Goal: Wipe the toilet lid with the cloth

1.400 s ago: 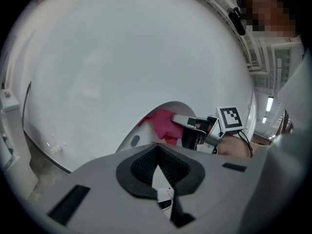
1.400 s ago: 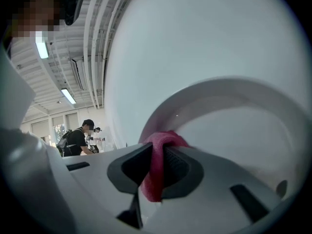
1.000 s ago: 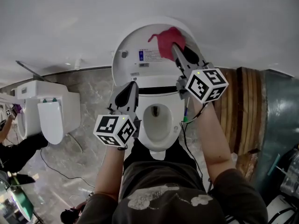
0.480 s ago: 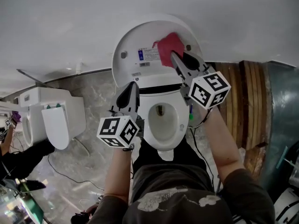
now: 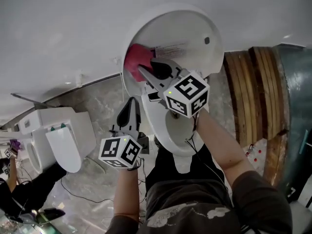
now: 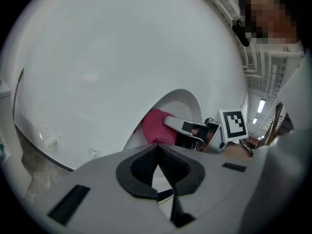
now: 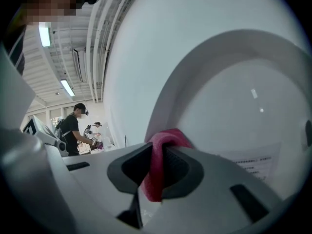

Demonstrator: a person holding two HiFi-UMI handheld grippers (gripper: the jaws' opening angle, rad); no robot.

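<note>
My right tool (image 5: 146,73) is clamped tight on the pink cloth (image 5: 135,57), pressing it against the left side of the raised toilet lid (image 5: 187,26), upper centre of the head view. Below it, my left tool (image 5: 129,106) is fully closed with nothing in it.

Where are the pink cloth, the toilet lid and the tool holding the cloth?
pink cloth (image 5: 134,60), head view, middle of the bunched fabric.
toilet lid (image 5: 180,28), head view, bare white inner face of the raised lid.
right gripper (image 5: 145,71), head view, between its fingertips, shut on the cloth.
</note>
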